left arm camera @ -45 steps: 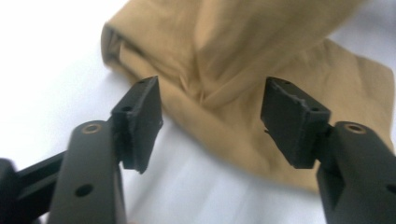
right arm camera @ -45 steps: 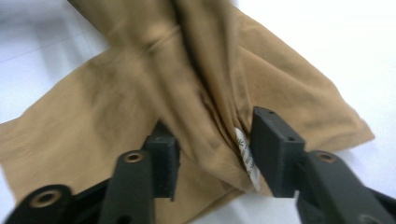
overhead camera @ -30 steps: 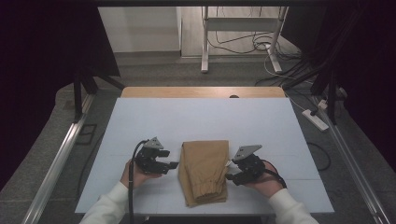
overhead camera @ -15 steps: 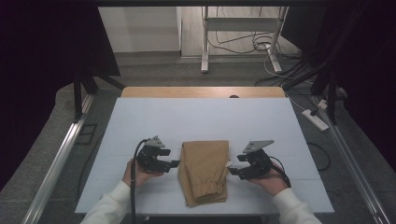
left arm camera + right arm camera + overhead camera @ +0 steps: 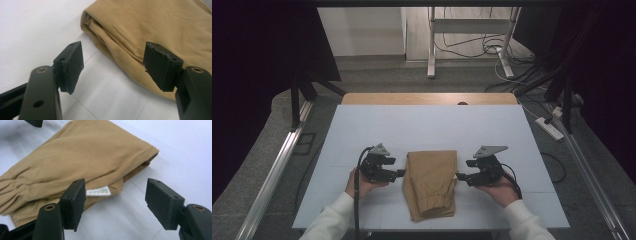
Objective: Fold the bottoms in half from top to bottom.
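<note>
A folded tan garment [image 5: 431, 183] lies on the white table [image 5: 427, 125], near its front edge. My left gripper [image 5: 400, 173] rests just left of the garment, jaws wide apart and pointing at its left edge. In the left gripper view the tan cloth [image 5: 160, 32] lies ahead of the open gripper [image 5: 113, 66], with nothing between the pads. My right gripper [image 5: 458, 176] sits at the garment's right edge, also open. The right gripper view shows the folded cloth [image 5: 82, 157] with a white label [image 5: 98, 191] sticking out by the left pad of the gripper [image 5: 115, 203].
A wooden strip [image 5: 427, 98] borders the table's far edge. Metal rails [image 5: 277, 165] run along both sides. Cables and a power strip [image 5: 551, 128] lie on the floor to the right. The far half of the table is bare white surface.
The right gripper has shifted a little to the right, away from the garment's edge. The left gripper has stayed almost still. The garment has not moved.
</note>
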The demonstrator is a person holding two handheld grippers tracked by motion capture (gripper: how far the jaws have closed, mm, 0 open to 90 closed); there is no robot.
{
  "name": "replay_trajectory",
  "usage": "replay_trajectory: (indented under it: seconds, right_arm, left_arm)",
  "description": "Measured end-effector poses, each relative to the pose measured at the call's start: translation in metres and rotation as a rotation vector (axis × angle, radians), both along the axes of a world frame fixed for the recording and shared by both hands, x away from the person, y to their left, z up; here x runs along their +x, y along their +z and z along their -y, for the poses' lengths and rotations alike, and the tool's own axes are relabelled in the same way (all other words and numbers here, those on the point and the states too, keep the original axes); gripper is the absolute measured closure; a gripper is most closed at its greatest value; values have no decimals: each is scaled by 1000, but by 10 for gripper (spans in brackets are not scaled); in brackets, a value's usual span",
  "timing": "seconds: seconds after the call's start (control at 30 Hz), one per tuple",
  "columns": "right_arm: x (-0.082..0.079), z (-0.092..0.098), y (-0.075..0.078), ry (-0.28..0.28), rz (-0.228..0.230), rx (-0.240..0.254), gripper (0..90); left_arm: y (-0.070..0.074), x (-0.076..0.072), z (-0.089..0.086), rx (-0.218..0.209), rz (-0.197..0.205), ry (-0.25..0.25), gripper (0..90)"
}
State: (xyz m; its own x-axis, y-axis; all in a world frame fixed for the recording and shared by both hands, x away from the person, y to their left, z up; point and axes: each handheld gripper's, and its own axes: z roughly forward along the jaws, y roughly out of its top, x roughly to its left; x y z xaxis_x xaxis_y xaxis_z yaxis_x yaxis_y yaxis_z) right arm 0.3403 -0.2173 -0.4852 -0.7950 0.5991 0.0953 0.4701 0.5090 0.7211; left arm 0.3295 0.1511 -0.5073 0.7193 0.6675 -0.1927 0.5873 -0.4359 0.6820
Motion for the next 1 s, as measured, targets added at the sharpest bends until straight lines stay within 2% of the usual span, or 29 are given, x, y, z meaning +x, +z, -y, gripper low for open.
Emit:
replay_trajectory:
  seconds: [0.13,0.27,0.4,0.73,0.87,1.0]
  right_arm:
    - [6,-5,2,-16,4,5,331]
    - [13,-13,6,-22,10,22,331]
    - [22,-23,8,-23,21,11,330]
    - [47,-34,3,-52,31,-19,328]
    - [58,-37,0,-67,16,-18,328]
    - [66,-41,-2,-65,7,-9,329]
  left_arm:
    - [3,5,2,0,5,0,314]
    - [10,11,3,-20,13,10,312]
    - [14,19,7,-26,13,25,311]
    - [6,42,20,-13,-17,40,301]
    - [1,53,24,-13,-31,66,301]
    - [-5,63,27,-8,-49,66,301]
